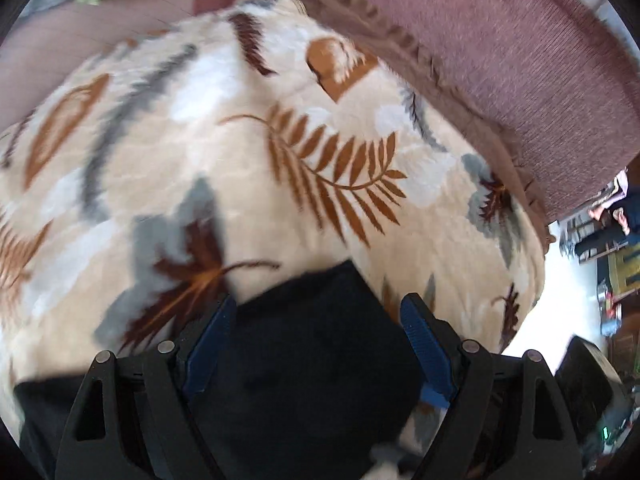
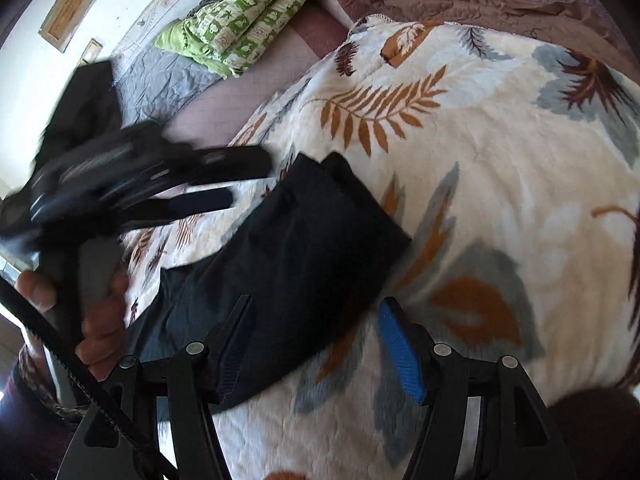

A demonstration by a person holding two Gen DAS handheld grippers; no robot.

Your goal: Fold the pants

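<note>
The black pants (image 2: 296,248) lie folded into a compact bundle on a cream leaf-print blanket (image 2: 500,168). In the right wrist view my right gripper (image 2: 316,310) is open, just above the bundle's near edge, holding nothing. My left gripper (image 2: 244,180) shows blurred at the left of that view, open, fingers pointing at the bundle's far corner, apart from it. In the left wrist view the pants (image 1: 316,344) fill the space between the left gripper's (image 1: 320,316) open fingers, over the blanket (image 1: 240,140).
The blanket lies on a mauve sofa (image 1: 520,60) with a brown fringed throw (image 1: 400,40) behind it. A green patterned quilt (image 2: 248,12) and a grey cover (image 2: 160,80) lie at the far left. A room with furniture (image 1: 608,248) shows past the blanket's right edge.
</note>
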